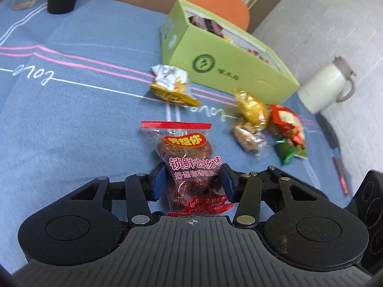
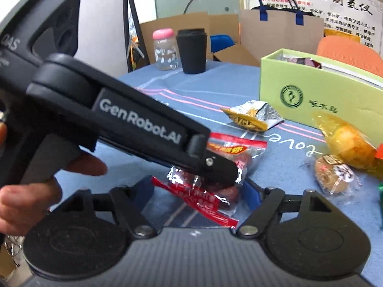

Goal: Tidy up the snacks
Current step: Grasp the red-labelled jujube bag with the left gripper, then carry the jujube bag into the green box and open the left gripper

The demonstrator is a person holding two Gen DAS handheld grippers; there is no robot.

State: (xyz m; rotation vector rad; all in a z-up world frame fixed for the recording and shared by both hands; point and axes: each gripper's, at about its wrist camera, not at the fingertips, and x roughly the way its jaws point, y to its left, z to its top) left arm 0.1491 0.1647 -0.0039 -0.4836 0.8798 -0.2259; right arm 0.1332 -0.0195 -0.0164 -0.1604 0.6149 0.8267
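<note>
A clear packet of red dates (image 1: 189,167) with a red seal strip lies on the blue tablecloth (image 1: 71,119). My left gripper (image 1: 193,183) has its blue pads pressed against both sides of the packet. In the right wrist view the left gripper (image 2: 220,172) reaches in from the left over the same date packet (image 2: 215,191). My right gripper (image 2: 199,192) stands open around the packet's near end, its pads apart from it. The open green box (image 1: 227,64) with snacks inside stands beyond, also as the green box (image 2: 311,95).
Loose snacks lie by the box: a yellow-silver packet (image 1: 171,86), a gold-wrapped pastry (image 1: 251,107), a brown cake (image 1: 249,136), a red-green packet (image 1: 287,129). A white jug (image 1: 328,83), black cup (image 2: 191,50) and pink-lidded jar (image 2: 165,47) stand further off. A hand (image 2: 24,203) holds the left gripper.
</note>
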